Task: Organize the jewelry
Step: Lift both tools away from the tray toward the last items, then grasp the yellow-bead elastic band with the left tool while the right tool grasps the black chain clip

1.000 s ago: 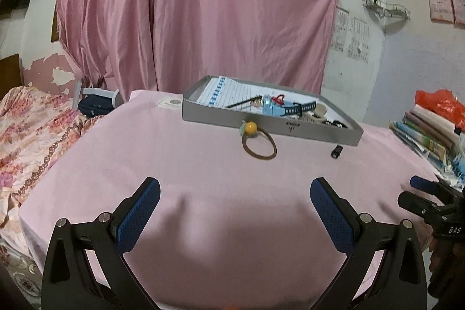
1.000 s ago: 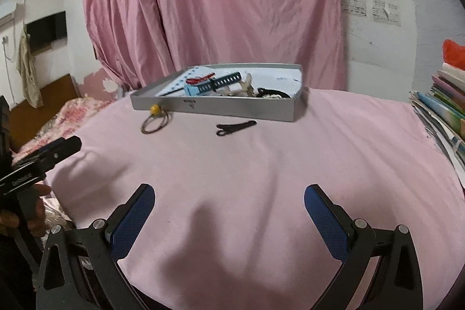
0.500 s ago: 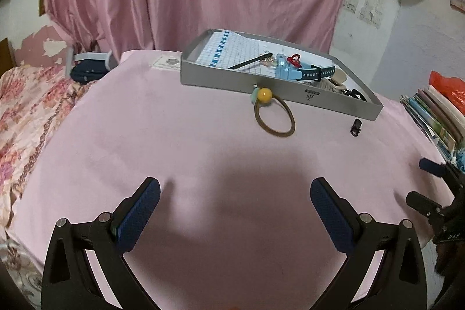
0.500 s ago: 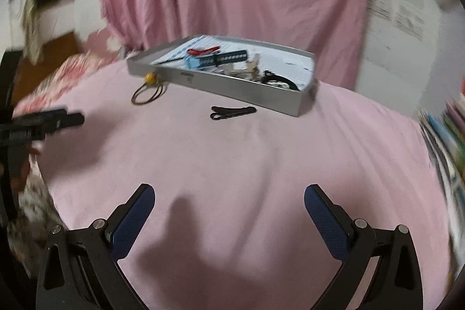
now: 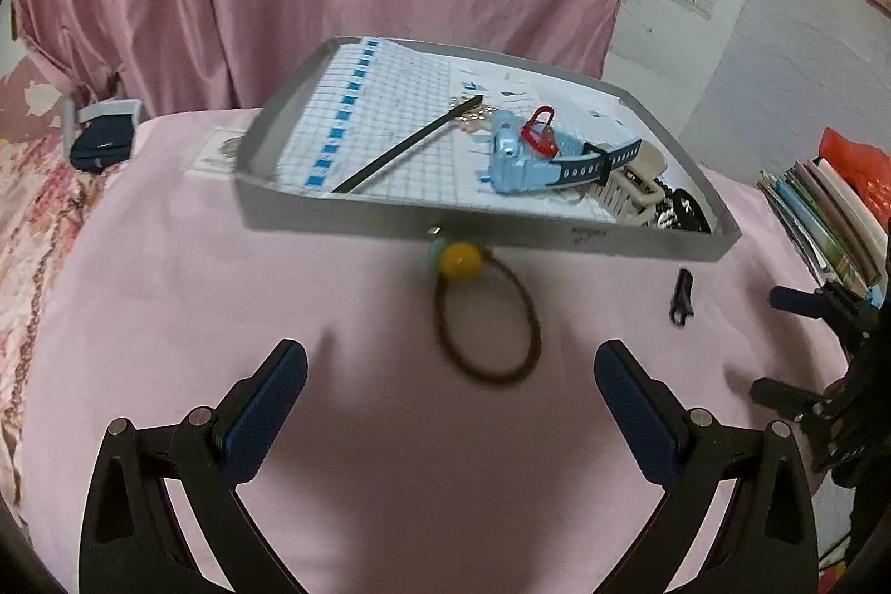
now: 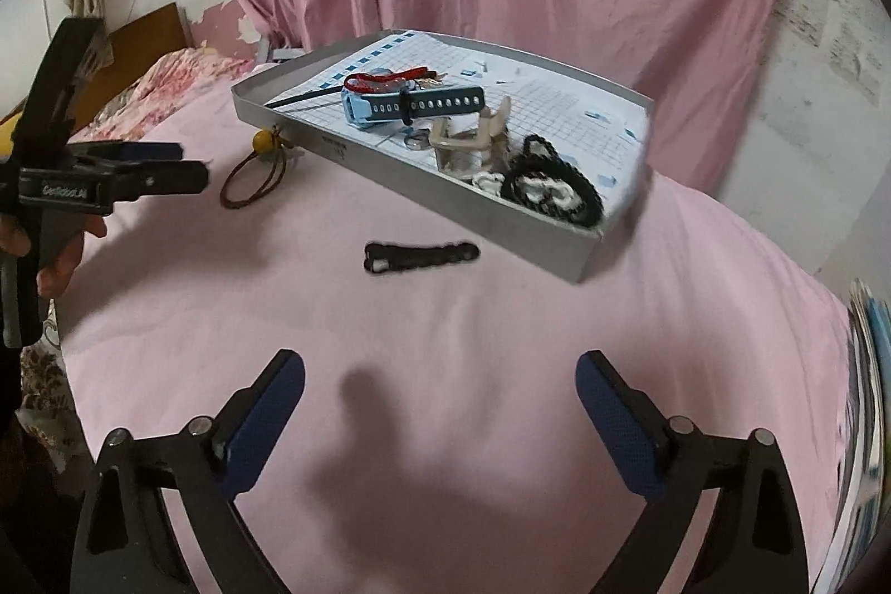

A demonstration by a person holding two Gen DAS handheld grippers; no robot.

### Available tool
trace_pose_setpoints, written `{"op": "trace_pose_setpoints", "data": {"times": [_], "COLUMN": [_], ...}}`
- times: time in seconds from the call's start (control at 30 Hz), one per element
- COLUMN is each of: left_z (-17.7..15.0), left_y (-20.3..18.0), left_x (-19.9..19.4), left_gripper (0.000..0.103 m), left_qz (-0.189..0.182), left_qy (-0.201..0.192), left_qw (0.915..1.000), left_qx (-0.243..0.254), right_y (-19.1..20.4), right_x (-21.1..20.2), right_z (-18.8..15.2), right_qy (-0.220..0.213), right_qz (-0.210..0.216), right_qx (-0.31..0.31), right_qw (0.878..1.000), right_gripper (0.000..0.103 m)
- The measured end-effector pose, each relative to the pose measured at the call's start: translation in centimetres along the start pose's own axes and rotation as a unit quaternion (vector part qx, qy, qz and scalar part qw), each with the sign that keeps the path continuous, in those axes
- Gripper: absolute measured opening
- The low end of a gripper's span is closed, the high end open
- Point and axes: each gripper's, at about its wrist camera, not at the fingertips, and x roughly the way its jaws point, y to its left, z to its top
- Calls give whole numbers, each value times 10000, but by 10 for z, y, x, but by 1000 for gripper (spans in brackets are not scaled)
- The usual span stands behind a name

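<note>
Both grippers have closed in on the grey tray (image 5: 484,235) since a second ago, so the tray and the pieces in front of it now loom much larger in each wrist view. Neither tool carries anything: the left gripper (image 5: 451,393) has its blue pads spread wide with only pink cloth between them, and the right gripper (image 6: 440,399) is likewise spread and empty. Inside the tray already lie a blue watch (image 5: 529,162) with a dark perforated strap, a small red charm (image 5: 539,133), a thin black stick (image 5: 406,146), a beige claw clip (image 6: 473,137) and a black-and-white bracelet (image 6: 551,187), so most of the sorting looks done. Two pieces remain outside, by my reading: a brown hair tie (image 5: 487,324) with a yellow bead (image 5: 461,259) resting against the tray's front wall, and a slim black hair clip (image 6: 420,255) lying flat on the pink tablecloth (image 6: 390,327) just in front of the tray's near corner.
</note>
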Motion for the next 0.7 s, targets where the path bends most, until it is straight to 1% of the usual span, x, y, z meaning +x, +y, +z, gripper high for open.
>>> {"op": "trace_pose_setpoints", "data": {"times": [0.07,0.17,0.2,0.27,0.3,0.33,0.37,0.43,0.47,0.53,0.57,0.6,0.63,0.7], "left_z": [6,12,15,18,19,20,21,22,23,22,22,21,21,21], "left_y": [-2,-5,-7,-8,-8,-9,-9,-11,-11,-11,-12,-11,-11,-11], "left_x": [7,17,20,26,29,32,32,34,34,34,34,34,33,33], "left_gripper": [101,100,99,93,88,84,81,71,69,53,50,45,37,28], "left_qz": [-121,-168,-154,-140,-124,-84,-31,-54,-73,-50,-22,-3,24,13], "left_qy": [34,94,110,146,175,204,138,122,112,97,84,68,51,45], "left_qw": [9999,9998,9998,9997,9997,9997,9999,9998,9998,9998,9998,9998,9998,9998], "left_qx": [4,89,104,107,94,73,95,112,119,149,174,194,211,179], "right_y": [0,0,0,0,0,0,0,0,1,4,5,6,7,7], "right_x": [5,11,13,18,20,23,24,27,30,33,35,37,39,43], "right_z": [5,9,10,11,12,13,13,16,19,23,24,26,27,29], "right_qy": [15,27,34,62,73,75,68,43,40,53,59,65,79,115], "right_qz": [30,89,97,114,136,154,169,230,269,311,331,334,326,306], "right_qx": [-72,-166,-194,-235,-242,-238,-231,-225,-232,-257,-277,-292,-300,-277], "right_qw": [10000,9998,9998,9996,9996,9996,9996,9995,9994,9992,9990,9990,9990,9991], "right_gripper": [92,90,90,89,89,87,86,85,84,81,80,80,79,78]}}
